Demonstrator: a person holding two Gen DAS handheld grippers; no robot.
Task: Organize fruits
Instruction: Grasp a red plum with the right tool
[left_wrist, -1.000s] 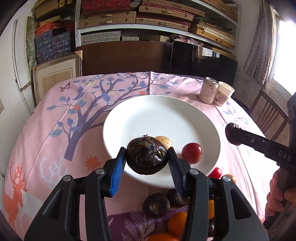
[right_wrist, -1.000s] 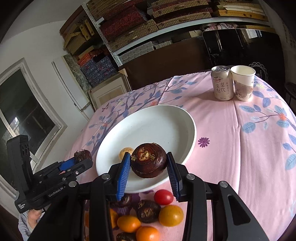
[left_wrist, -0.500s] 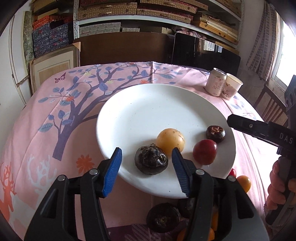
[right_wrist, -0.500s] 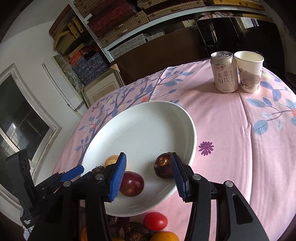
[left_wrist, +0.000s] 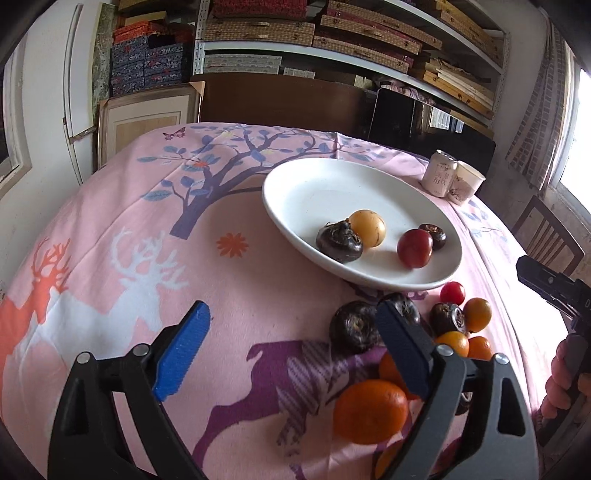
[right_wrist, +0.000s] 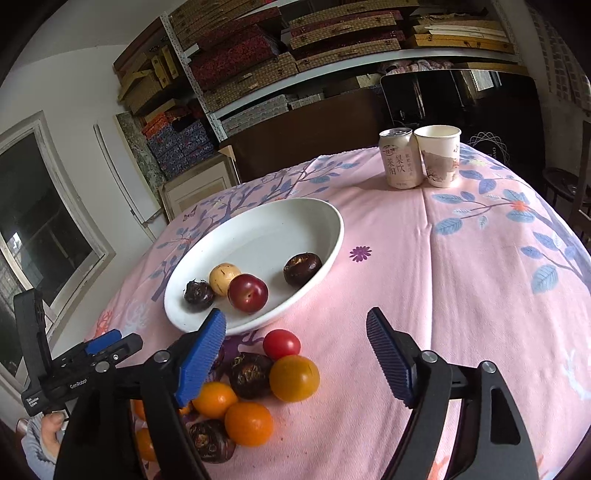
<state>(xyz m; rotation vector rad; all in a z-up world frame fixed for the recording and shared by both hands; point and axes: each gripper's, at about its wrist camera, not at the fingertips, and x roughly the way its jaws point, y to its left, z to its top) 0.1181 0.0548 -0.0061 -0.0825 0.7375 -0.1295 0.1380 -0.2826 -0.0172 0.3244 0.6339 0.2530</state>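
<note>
The white plate (right_wrist: 325, 254) sits near the middle of the pink tablecloth (right_wrist: 461, 295), with four fruits gathered toward its near rim: a dark water chestnut (right_wrist: 198, 291), a yellow fruit (right_wrist: 221, 275) touching it, a red plum (right_wrist: 247, 293) just beside that, and a second dark chestnut (right_wrist: 302, 264) close to the right-hand wall of the plate; the far half of the plate is bare. Just off the near rim lies the loose pile on the cloth: a red cherry tomato (right_wrist: 281, 343), a dark chestnut (right_wrist: 250, 374), a yellow-orange tomato (right_wrist: 294, 377), and several small oranges (right_wrist: 248, 424) packed together, some touching.

The left gripper (left_wrist: 291, 347) hangs over open cloth to the left of the pile, its jaws opening with nothing between them; its right finger crosses in front of the pile's dark fruits, though whether it touches any is hard to tell from this angle. The right gripper (right_wrist: 295, 360) stands over the pile's right side, jaws likewise opening and gripping nothing; the cherry tomato and the yellow-orange tomato show in the gap.

To the right of the plate the cloth is wide and free up to the table's curved edge; a drink can (right_wrist: 400, 158) and a paper cup (right_wrist: 439, 157) stand touching each other near the far edge, well apart from the plate.
</note>
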